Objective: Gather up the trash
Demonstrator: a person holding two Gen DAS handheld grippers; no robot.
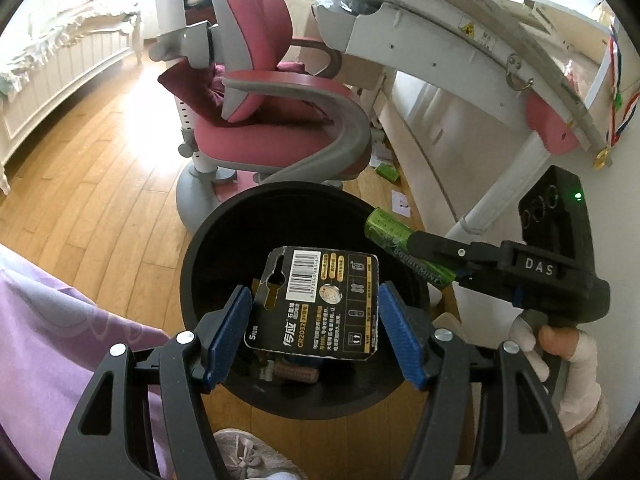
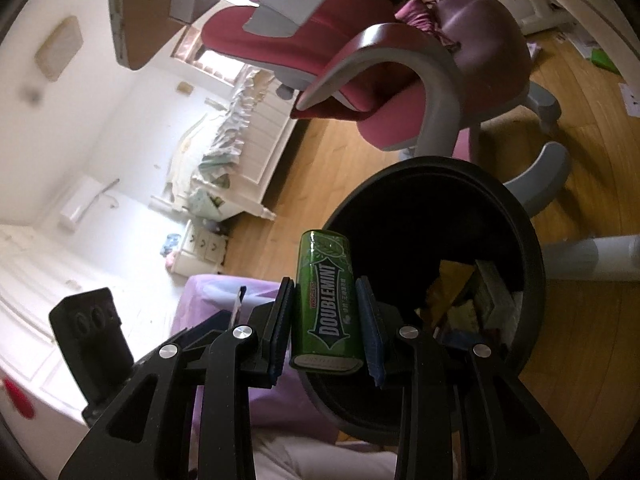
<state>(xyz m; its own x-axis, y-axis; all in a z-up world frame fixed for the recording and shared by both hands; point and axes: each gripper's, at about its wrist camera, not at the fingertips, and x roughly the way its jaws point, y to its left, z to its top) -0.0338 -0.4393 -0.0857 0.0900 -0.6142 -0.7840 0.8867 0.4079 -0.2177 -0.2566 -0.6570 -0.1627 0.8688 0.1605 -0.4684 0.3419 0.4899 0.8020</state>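
My left gripper (image 1: 314,314) is shut on a black battery card pack (image 1: 316,304) and holds it over the mouth of the round black trash bin (image 1: 200,256). My right gripper (image 2: 326,316) is shut on a green Doublemint gum pack (image 2: 326,300), held upright over the near rim of the same bin (image 2: 532,248). In the left wrist view the right gripper (image 1: 424,248) reaches in from the right with the gum pack (image 1: 390,232) above the bin's right rim. Some trash lies in the bin (image 2: 472,296).
A pink and grey desk chair (image 1: 276,120) stands just behind the bin on the wooden floor (image 1: 92,184). A white desk (image 1: 460,36) rises at the right. Green and white scraps (image 1: 388,172) lie under it. A white bed (image 1: 60,64) is at the left.
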